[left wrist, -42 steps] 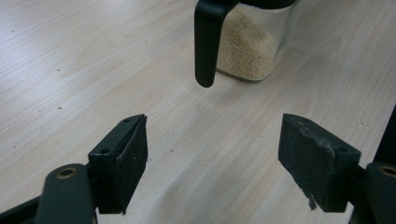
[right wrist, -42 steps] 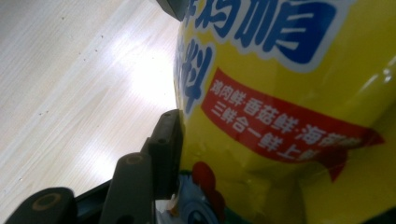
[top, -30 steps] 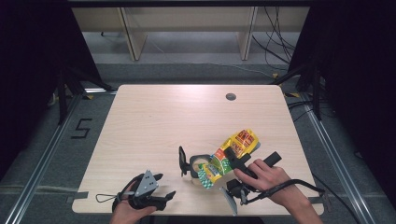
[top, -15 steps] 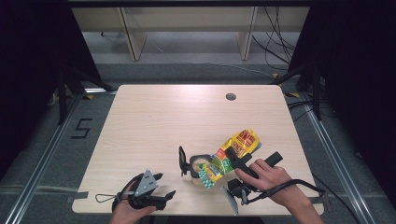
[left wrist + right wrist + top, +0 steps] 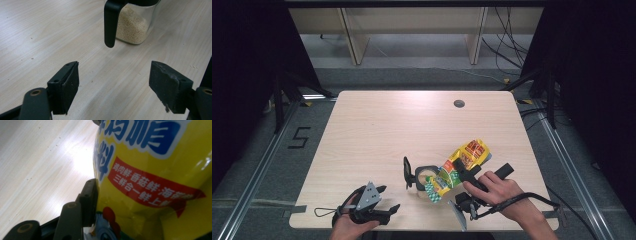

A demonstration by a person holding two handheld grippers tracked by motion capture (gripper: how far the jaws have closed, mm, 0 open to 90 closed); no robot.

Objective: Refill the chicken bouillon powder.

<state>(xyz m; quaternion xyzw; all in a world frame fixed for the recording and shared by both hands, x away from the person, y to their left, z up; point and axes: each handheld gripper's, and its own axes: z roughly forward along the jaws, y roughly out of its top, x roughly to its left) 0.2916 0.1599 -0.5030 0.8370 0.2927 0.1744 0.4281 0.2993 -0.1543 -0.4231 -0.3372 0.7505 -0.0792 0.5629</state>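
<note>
A yellow seasoning bag [image 5: 466,156] with red and blue print is held tilted, its lower end over a glass jar [image 5: 426,176]. My right gripper [image 5: 463,173] is shut on the bag; in the right gripper view one finger [image 5: 88,196] presses the bag's [image 5: 155,170] side. The jar [image 5: 132,23] holds pale grains and has a black handle [image 5: 110,22] on its left. My left gripper [image 5: 388,198] rests near the table's front left edge, open and holding nothing; in its own view the left gripper [image 5: 113,85] points at the jar, well short of it.
The wooden table [image 5: 377,130] has a small dark round hole [image 5: 459,103] near its far edge. Cables trail from both grippers at the front edge. Dark curtains and shelf legs stand beyond the table.
</note>
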